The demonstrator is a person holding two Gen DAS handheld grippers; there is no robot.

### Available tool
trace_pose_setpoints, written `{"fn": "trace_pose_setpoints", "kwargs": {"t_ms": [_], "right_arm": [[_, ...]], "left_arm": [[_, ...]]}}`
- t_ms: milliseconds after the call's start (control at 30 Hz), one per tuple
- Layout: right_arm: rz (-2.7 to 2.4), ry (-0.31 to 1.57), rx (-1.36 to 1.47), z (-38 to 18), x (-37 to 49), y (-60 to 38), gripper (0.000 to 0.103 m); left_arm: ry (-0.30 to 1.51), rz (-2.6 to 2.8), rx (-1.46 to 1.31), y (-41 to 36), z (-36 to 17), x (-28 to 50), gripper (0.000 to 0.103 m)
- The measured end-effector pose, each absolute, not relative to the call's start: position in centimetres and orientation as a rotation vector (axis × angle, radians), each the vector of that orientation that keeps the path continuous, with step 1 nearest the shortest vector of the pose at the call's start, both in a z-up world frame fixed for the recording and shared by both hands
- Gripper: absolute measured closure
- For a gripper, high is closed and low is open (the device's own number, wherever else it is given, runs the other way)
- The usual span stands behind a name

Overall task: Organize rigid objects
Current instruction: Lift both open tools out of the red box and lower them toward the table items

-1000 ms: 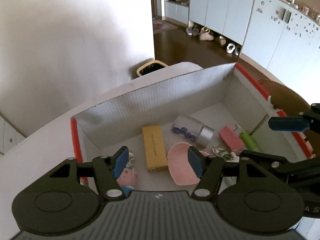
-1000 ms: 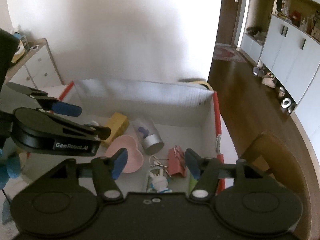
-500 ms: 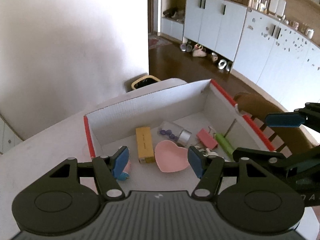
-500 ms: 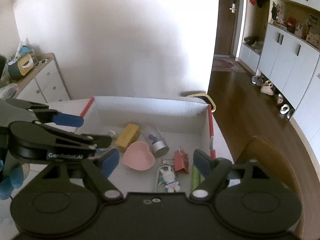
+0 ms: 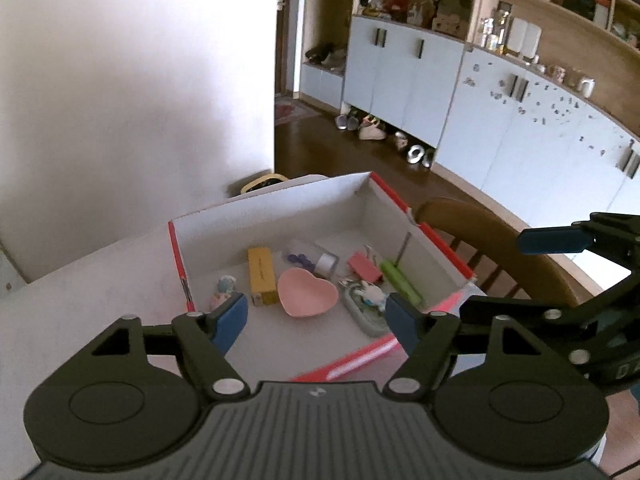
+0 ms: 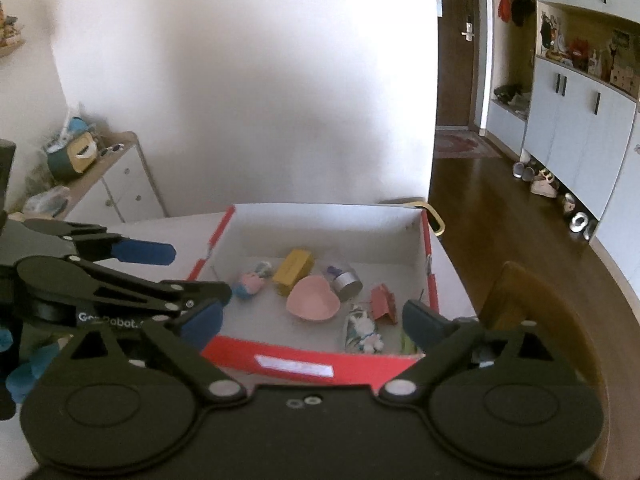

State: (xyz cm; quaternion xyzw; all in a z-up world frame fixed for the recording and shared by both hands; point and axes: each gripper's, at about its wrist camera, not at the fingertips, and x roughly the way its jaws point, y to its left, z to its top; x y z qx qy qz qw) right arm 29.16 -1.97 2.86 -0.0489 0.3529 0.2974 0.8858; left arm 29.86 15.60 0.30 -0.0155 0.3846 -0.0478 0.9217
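Both tools are hanging above the near edge of a white cardboard box with red rims (image 5: 394, 200), which is sitting on a pale surface (image 5: 100, 280). The left tongs (image 5: 316, 318) are standing apart with nothing between the blue pads; their jaws have just been opening. The right tongs (image 6: 312, 316) are spread wider still, also empty, and have likewise just been opening.

The objects are all lying inside the box: a small pink and blue figurine (image 5: 222, 290) at the left, a yellow rectangular box (image 5: 262, 276), a pink heart-shaped dish (image 5: 306, 294), a clear jar with a silver cap (image 5: 316, 260) lying on its side, a pink binder clip (image 5: 364, 266), a green tube (image 5: 400, 282) along the right wall, and a white bunny keychain on a pale pouch (image 5: 366, 298).

Judging from this, the gathering seems finished or nearly so: nothing loose is showing on the surface around the box, and neither tool is carrying anything. What may be left is tidying the items within the box, since they are lying at mixed angles, some touching.
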Motion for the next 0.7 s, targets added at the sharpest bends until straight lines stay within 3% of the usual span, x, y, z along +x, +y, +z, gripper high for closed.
{"fn": "trace_pose_setpoints", "kwargs": {"t_ms": [100,700], "right_arm": [[0.634,0.725,-0.087,3.1,27.7,-2.7,0.001],[0.625,0.765,-0.058,-1.9,19.6,-7.5,0.000]], "left_arm": [[0.772,-0.109,-0.032,15.3,0.4,28.1,0.021],[0.780,-0.178,-0.014,13.3,-4.7,19.9,0.021]]}}
